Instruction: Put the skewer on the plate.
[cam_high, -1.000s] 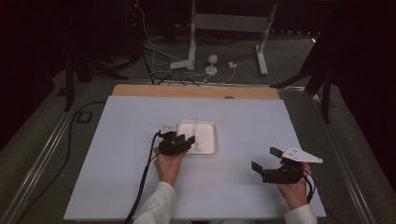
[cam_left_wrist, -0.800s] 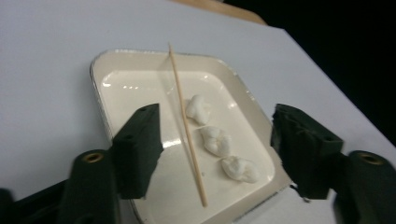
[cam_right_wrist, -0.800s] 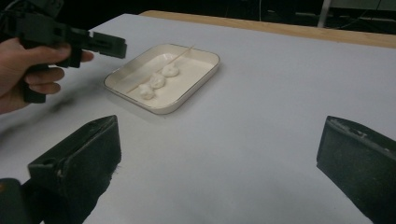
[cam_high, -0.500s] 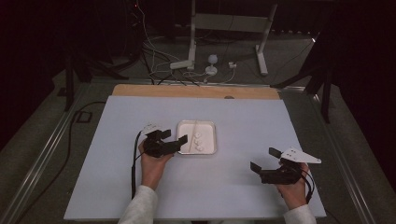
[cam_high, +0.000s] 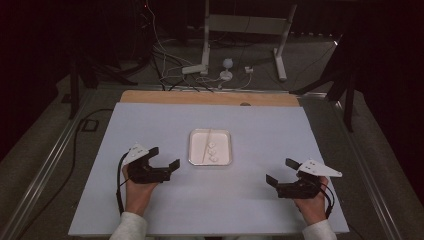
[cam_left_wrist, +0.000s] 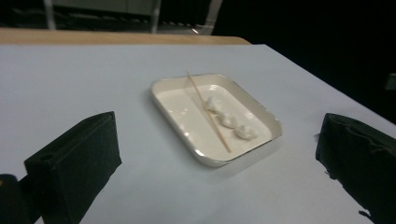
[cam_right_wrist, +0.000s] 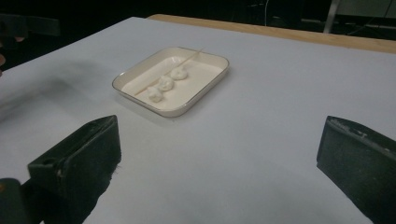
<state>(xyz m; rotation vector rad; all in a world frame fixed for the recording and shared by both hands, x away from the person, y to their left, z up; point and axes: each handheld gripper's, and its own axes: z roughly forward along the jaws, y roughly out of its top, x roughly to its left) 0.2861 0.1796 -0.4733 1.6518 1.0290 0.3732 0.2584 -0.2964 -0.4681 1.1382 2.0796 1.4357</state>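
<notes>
A shallow white tray (cam_high: 225, 135) (cam_left_wrist: 268, 125) (cam_right_wrist: 219, 65) rests mid-table with a thin wooden skewer (cam_high: 206, 145) (cam_left_wrist: 208, 111) (cam_right_wrist: 187, 58) and three small white lumps (cam_high: 212, 151) (cam_left_wrist: 228, 120) (cam_right_wrist: 164, 83) in it. My left gripper (cam_high: 164, 157) (cam_left_wrist: 215, 158) hovers to the tray's left; its jaws have just been opening and stand wide with nothing between them. My right gripper (cam_high: 283, 171) (cam_right_wrist: 219, 158) sits near the front right of the table, open and empty.
A white sheet (cam_high: 150, 120) covers the table, with a wooden edge (cam_high: 210, 97) at the far side. Cables and a metal stand (cam_high: 210, 65) lie on the floor beyond. Metal rails (cam_high: 45, 170) run along both sides of the table.
My left gripper pulled back from the tray toward the left and front, and its jaws spread apart. The right gripper stayed put.
</notes>
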